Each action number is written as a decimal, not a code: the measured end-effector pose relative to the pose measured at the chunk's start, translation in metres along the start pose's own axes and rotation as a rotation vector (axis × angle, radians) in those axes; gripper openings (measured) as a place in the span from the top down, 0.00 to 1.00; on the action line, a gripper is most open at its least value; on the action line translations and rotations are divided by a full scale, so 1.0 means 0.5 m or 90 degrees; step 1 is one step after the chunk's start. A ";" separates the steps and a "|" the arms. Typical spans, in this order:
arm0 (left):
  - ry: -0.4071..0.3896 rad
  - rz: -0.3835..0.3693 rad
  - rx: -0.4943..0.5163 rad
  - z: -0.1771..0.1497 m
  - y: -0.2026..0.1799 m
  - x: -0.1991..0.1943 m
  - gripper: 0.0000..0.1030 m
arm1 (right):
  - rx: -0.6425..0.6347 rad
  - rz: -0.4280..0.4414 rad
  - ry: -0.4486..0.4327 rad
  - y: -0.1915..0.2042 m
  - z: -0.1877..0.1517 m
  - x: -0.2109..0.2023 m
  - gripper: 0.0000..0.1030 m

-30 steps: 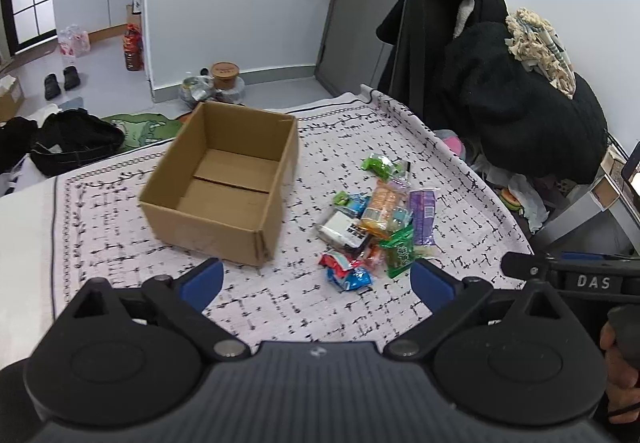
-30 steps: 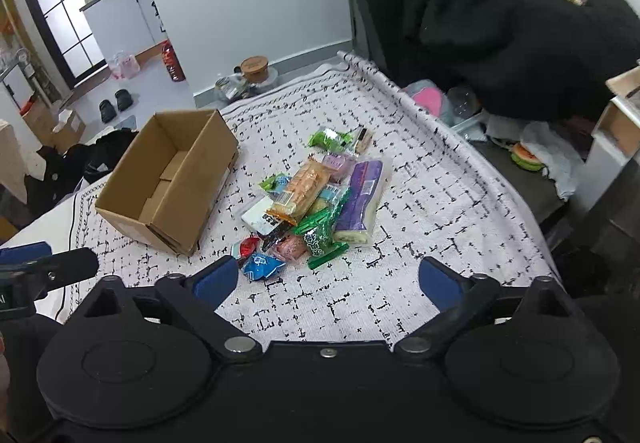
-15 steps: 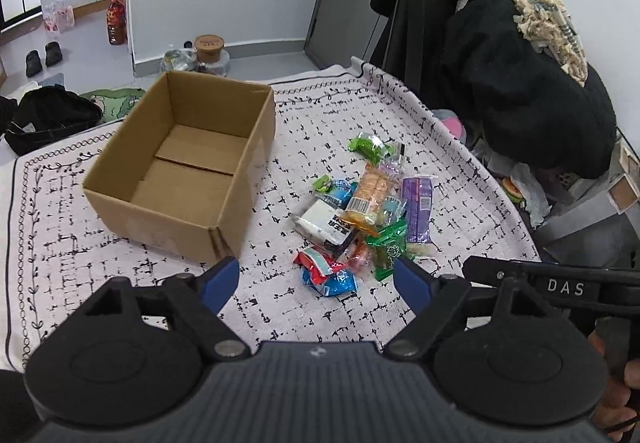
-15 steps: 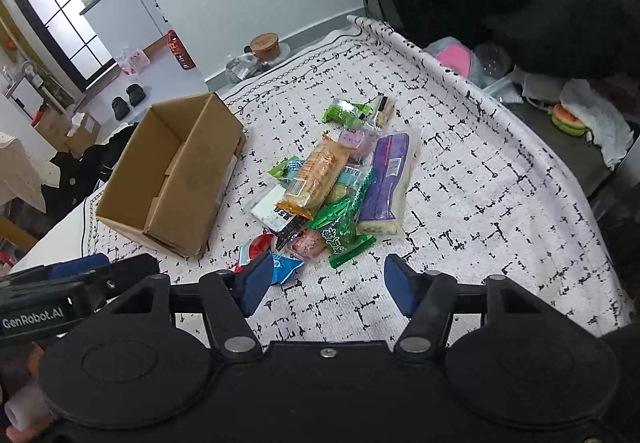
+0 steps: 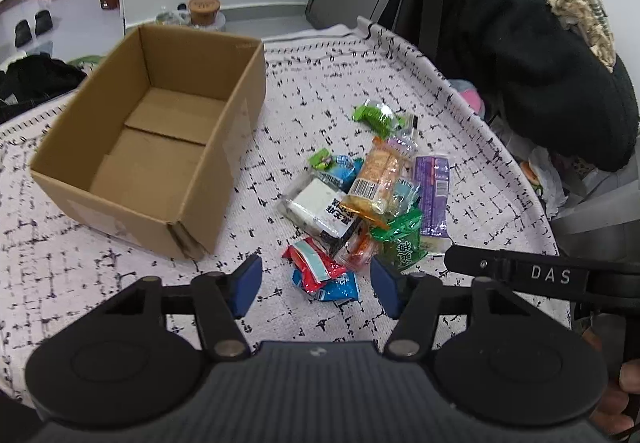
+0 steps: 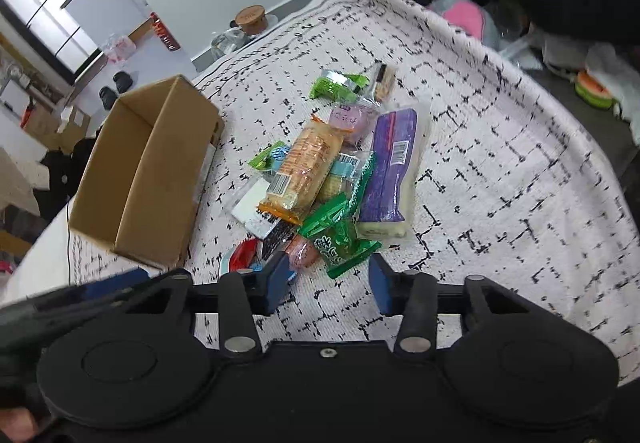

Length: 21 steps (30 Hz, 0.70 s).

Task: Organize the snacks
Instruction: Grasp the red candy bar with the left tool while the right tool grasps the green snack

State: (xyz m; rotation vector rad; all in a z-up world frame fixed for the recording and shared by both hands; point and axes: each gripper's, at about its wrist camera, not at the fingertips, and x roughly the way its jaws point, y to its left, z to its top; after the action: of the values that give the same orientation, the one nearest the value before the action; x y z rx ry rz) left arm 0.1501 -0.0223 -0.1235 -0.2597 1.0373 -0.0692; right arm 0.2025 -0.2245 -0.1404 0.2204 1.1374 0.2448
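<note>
One cardboard box [image 5: 152,147] sits left of centre; one snack pile [image 5: 360,199], roughly ten packets, lies mid-frame. Both claws, left gripper [image 5: 316,283] and right gripper [image 6: 328,283], are closing, clasping nothing.

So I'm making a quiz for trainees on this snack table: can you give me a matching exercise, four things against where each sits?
Things:
1. box
2. purple pack
3. red and blue packet
4. light green packet

Places:
A. far end of the pile
B. pile's right edge
C. near end, by the left tongs
D. left of the pile, nothing in it

Pairs: 1-D, 2-B, 3-C, 4-A
</note>
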 end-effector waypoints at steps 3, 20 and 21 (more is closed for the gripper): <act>0.011 0.002 -0.006 0.006 0.003 0.023 0.47 | 0.019 0.010 0.013 -0.008 0.011 0.019 0.61; 0.076 -0.001 -0.040 0.023 0.021 0.154 0.56 | 0.002 -0.034 0.069 -0.002 0.037 0.119 0.62; 0.078 -0.001 -0.042 0.025 0.021 0.160 0.56 | 0.002 -0.034 0.075 -0.001 0.039 0.124 0.62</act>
State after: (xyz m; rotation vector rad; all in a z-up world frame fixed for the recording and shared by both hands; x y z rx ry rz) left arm 0.2006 -0.0242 -0.1875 -0.3185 1.1628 -0.0527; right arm 0.2451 -0.2073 -0.1865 0.1808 1.2584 0.2112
